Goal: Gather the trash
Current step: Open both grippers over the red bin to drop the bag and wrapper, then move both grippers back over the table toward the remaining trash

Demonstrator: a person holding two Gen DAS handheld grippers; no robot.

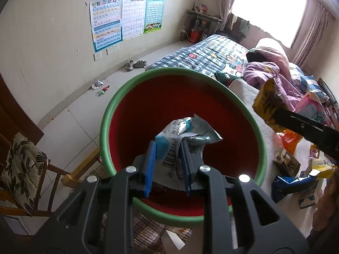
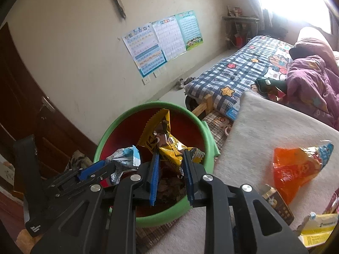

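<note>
A red bin with a green rim [image 1: 106, 127] stands beside the bed. In the left wrist view my left gripper [image 1: 168, 148] hangs over the bin's mouth, shut on a crumpled white and teal wrapper [image 1: 190, 131] with a barcode. My right gripper [image 2: 171, 154] is shut on a yellow snack wrapper [image 2: 161, 131], also held above the bin's rim [image 2: 190, 114]. From the right wrist view the left gripper [image 2: 108, 165] appears at the left with its wrapper [image 2: 125, 158]. The right gripper [image 1: 275, 116] and its yellow wrapper [image 1: 266, 101] come in from the right of the left wrist view.
More trash lies on the white blanket [image 2: 264, 127]: an orange bag [image 2: 296, 169], a blue bag [image 1: 292, 182], a brown box [image 1: 288, 163], a yellow carton [image 2: 317, 228]. Small wrappers [image 1: 99, 85] and shoes [image 1: 135, 64] are on the floor. A cushioned wooden chair [image 1: 19, 169] stands left.
</note>
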